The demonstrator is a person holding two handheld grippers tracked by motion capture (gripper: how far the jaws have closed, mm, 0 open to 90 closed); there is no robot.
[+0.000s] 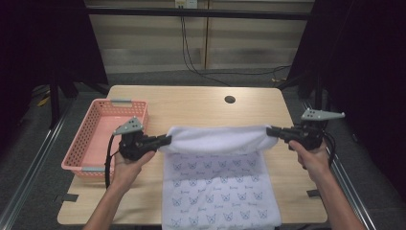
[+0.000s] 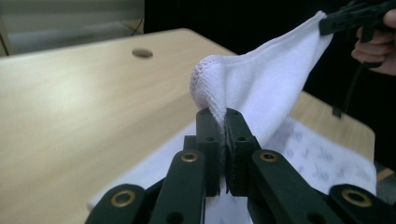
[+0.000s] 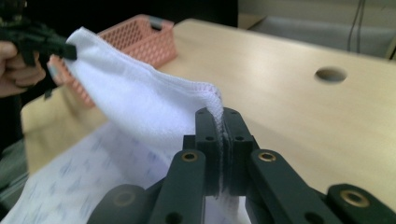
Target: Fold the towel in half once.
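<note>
Your left hand-held gripper (image 1: 165, 140) is clenched on one corner of the white towel (image 1: 218, 139), and your right hand-held gripper (image 1: 271, 131) is clenched on the opposite corner. Between them the lifted edge spans the middle of the high view, raised off the surface (image 1: 201, 103). The rest of the towel, printed with small blue figures that are too blurred to identify, lies flat toward the bottom centre of the frame and seems to hang over the near edge. A pink basket (image 1: 93, 139) sits at the left, just beside your left hand (image 1: 125, 165).
</note>
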